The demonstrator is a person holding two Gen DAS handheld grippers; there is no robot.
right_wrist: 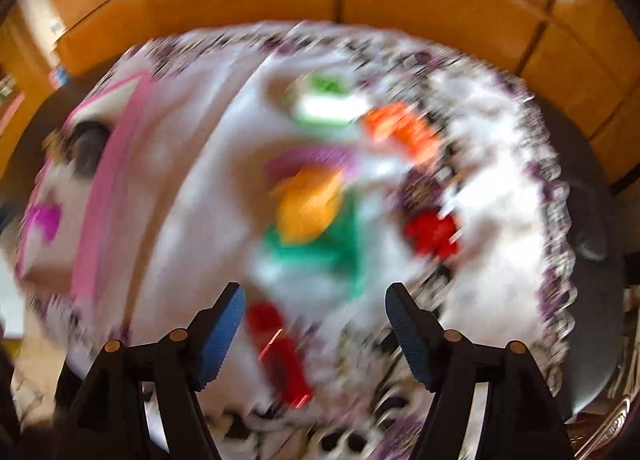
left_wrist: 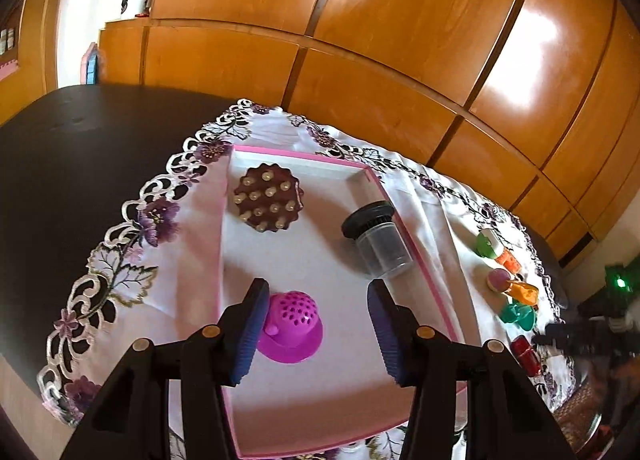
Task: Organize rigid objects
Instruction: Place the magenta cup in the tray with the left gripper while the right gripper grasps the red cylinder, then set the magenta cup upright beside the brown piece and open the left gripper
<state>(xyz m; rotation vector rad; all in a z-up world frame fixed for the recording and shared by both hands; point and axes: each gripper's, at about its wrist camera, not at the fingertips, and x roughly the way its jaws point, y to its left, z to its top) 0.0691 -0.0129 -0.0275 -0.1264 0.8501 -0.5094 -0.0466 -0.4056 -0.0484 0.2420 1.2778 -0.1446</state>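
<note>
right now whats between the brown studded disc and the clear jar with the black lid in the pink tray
Nothing: in the left wrist view, only bare tray floor separates the brown studded disc from the clear jar.

Dark table (left_wrist: 80, 147), embroidered white cloth (left_wrist: 188, 260) on it, pink-rimmed tray (left_wrist: 400, 219) atop

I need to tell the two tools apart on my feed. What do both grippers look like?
Both look alike: the left gripper and the right gripper each have two black angular plastic fingers with round brass-coloured pins at the joints. Ribbed blue pads line the inner faces; the right one's pads look brighter blue. No cables, sleeves or markings show.
</note>
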